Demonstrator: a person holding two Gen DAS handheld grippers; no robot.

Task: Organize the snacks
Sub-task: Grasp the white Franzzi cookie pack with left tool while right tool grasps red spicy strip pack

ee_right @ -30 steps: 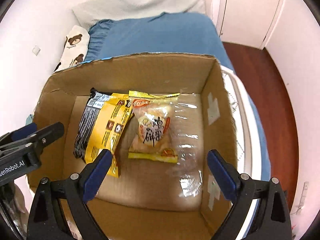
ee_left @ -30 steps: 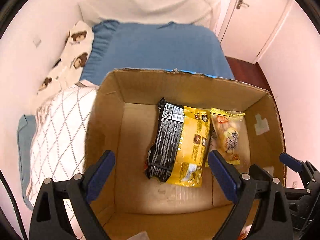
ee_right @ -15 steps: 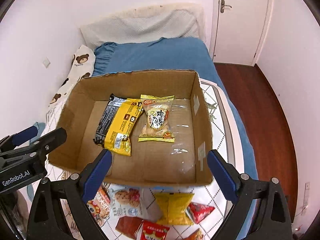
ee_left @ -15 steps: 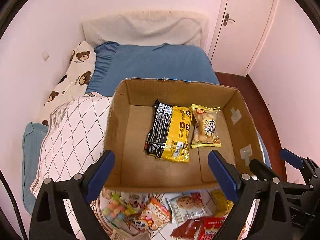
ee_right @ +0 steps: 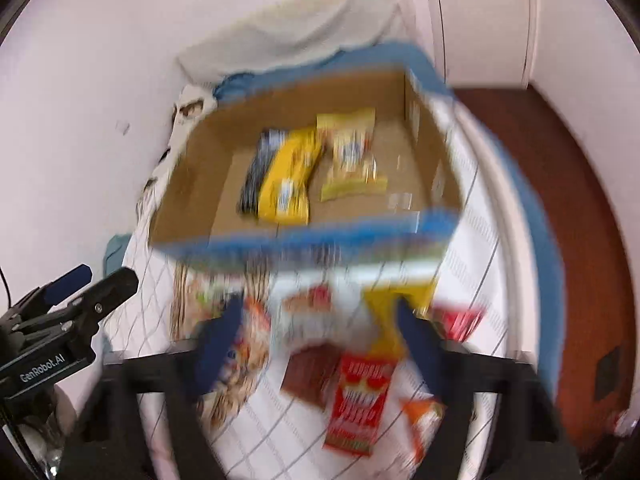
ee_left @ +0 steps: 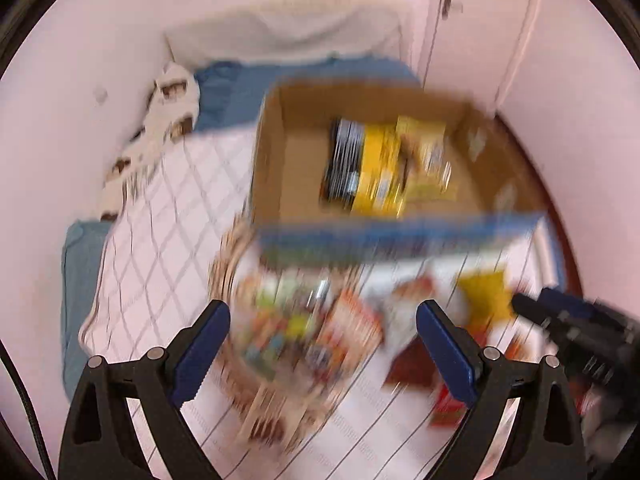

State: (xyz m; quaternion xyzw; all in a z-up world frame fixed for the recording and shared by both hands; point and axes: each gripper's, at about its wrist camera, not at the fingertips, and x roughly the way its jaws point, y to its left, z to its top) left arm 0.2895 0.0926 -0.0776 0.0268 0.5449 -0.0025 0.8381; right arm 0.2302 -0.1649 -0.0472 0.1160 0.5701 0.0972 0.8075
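— Hovering where? 
— Both above loose snack packets (ee_right: 356,396) on the bed's quilt (ee_left: 160,240), before the cardboard box (ee_left: 272,168).
— Jaws?
— Left gripper (ee_left: 322,352) spread; right gripper (ee_right: 316,344) just been closing, empty.

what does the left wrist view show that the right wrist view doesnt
Only the left wrist view shows the right gripper from outside, at its right edge, and the blue-padded left gripper with nothing between its wide-set jaws.

Only the right wrist view shows the red snack packet, the dark wooden floor and the left gripper from outside. The right gripper's jaws have just been closing; the blur hides any contact.

Both show the brown cardboard box holding a black-and-yellow packet and a pale yellow packet, with loose snacks on the quilt in front.
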